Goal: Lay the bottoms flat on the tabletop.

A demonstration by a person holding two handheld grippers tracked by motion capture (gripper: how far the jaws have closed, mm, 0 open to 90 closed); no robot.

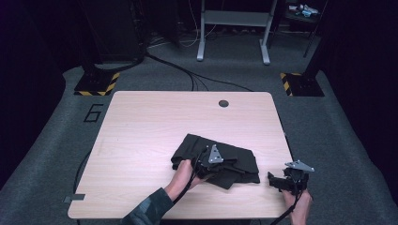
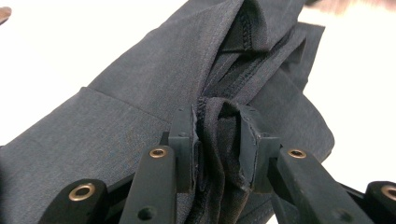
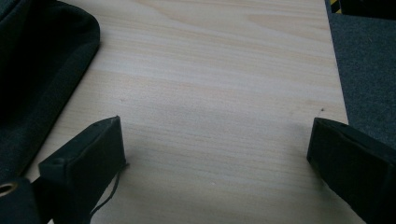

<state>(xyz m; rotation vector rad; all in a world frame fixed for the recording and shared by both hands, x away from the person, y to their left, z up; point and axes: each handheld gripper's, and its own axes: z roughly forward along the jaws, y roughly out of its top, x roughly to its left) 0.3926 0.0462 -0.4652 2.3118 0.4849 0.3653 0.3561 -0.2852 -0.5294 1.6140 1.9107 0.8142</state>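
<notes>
1. Dark garment (image 1: 220, 161): folded in a loose heap on the table (image 1: 150, 126), toward its near right corner; stitched seams and hem layers exposed in the left gripper view.
2. Left gripper (image 2: 219, 140): jaws closed on a bunched fold of the garment's seam.
3. Right gripper (image 3: 217, 149): jaws spread wide, empty, over bare wood near the table's right edge, just beside the cloth.
4. Handling note (judgement): the pinch looks thick and multi-layered; lifting slowly would show whether one layer or several follow.
5. Surroundings: pale wood tabletop, round cable hole (image 1: 223, 103) near the far edge; grey carpet, floor cables, hazard-striped stand bases.
</notes>
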